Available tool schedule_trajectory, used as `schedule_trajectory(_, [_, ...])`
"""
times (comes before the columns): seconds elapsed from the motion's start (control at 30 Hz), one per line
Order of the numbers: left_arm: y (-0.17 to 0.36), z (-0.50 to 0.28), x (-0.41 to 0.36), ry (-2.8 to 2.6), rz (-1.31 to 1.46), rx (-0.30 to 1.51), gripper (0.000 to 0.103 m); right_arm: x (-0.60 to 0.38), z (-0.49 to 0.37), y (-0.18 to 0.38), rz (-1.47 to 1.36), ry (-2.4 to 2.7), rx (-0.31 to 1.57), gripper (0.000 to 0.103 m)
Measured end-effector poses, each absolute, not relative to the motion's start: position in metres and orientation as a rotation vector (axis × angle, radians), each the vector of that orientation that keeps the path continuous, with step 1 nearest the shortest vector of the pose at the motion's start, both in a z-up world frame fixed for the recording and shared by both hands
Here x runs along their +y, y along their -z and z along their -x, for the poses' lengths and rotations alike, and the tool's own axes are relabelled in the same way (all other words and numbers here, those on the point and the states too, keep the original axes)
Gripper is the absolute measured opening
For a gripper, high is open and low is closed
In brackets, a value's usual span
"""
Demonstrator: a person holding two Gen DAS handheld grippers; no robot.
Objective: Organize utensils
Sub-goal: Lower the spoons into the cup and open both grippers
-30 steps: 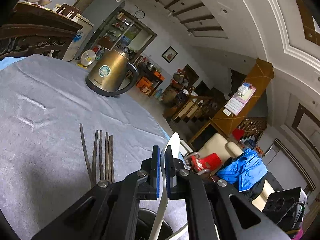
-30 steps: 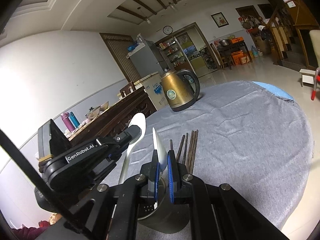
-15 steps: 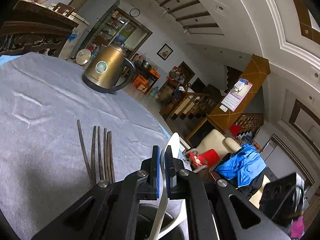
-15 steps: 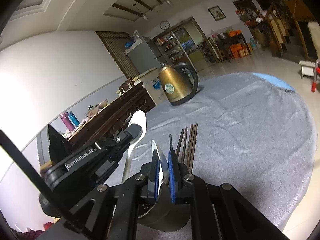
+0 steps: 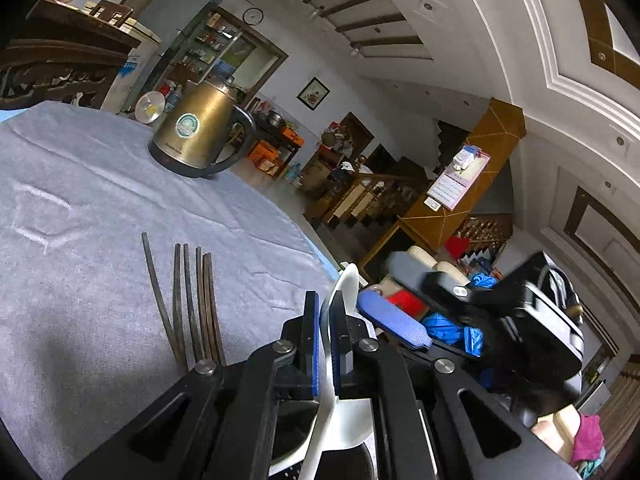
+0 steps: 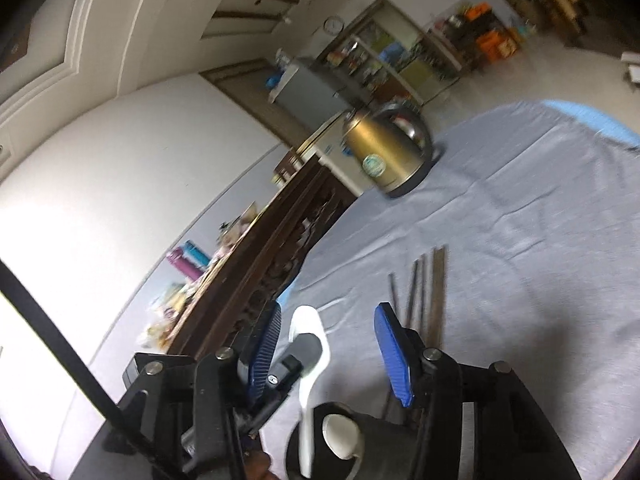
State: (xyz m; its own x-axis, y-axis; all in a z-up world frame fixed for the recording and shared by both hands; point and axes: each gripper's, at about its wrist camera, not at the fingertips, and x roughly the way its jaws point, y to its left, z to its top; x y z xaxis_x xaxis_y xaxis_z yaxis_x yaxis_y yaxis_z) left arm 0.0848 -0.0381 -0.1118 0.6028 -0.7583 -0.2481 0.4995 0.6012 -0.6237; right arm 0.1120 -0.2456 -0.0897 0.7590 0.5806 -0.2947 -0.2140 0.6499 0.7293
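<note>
While the left gripper (image 5: 326,340) is pinching a white spoon (image 5: 344,288) upright over the dark holder (image 6: 372,444), the right gripper (image 6: 328,352) has just been opening, nothing between its jaws. Best lowering straight in, avoiding the spoon already standing there. Chopsticks (image 5: 192,300) are lying just beside.
</note>
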Motion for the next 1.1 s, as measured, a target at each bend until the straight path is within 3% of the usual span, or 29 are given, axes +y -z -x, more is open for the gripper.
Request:
schedule_trajectory(0.07, [0.111, -0.085, -0.037, 0.772, 0.531, 0.538, 0.005, -0.237, -0.121, 0.093, -0.747, -0.523, 0.573, 0.03])
schedule_trajectory(0.2, [0.111, -0.087, -0.031, 0.763, 0.541, 0.542, 0.005, -0.225, -0.13, 0.099, -0.733, -0.529, 0.612, 0.009])
schedule_trajectory(0.4, [0.108, -0.082, -0.028, 0.761, 0.512, 0.541, 0.006, -0.227, -0.128, 0.102, -0.769, -0.511, 0.592, 0.008])
schedule_trajectory(0.47, [0.106, -0.082, -0.027, 0.76, 0.491, 0.536, 0.013, -0.225, -0.129, 0.099, -0.764, -0.51, 0.592, 0.008])
schedule_trajectory(0.53, [0.103, -0.081, -0.023, 0.746, 0.482, 0.534, 0.027, -0.225, -0.122, 0.096, -0.752, -0.502, 0.576, 0.008])
schedule_trajectory(0.73, [0.095, -0.071, 0.002, 0.701, 0.476, 0.522, 0.049, -0.211, -0.1, 0.083, -0.593, -0.437, 0.527, 0.008])
schedule_trajectory(0.83, [0.09, -0.066, 0.016, 0.668, 0.481, 0.513, 0.051, -0.206, -0.089, 0.085, -0.535, -0.426, 0.528, 0.008])
schedule_trajectory(0.93, [0.086, -0.06, 0.028, 0.623, 0.469, 0.508, 0.054, -0.202, -0.08, 0.085, -0.5, -0.433, 0.544, 0.012])
schedule_trajectory(1.03, [0.083, -0.054, 0.033, 0.531, 0.388, 0.537, 0.057, -0.212, -0.069, 0.085, -0.541, -0.439, 0.533, 0.029])
schedule_trajectory(1.1, [0.08, -0.053, 0.028, 0.44, 0.295, 0.599, 0.06, -0.222, -0.063, 0.087, -0.565, -0.401, 0.529, 0.029])
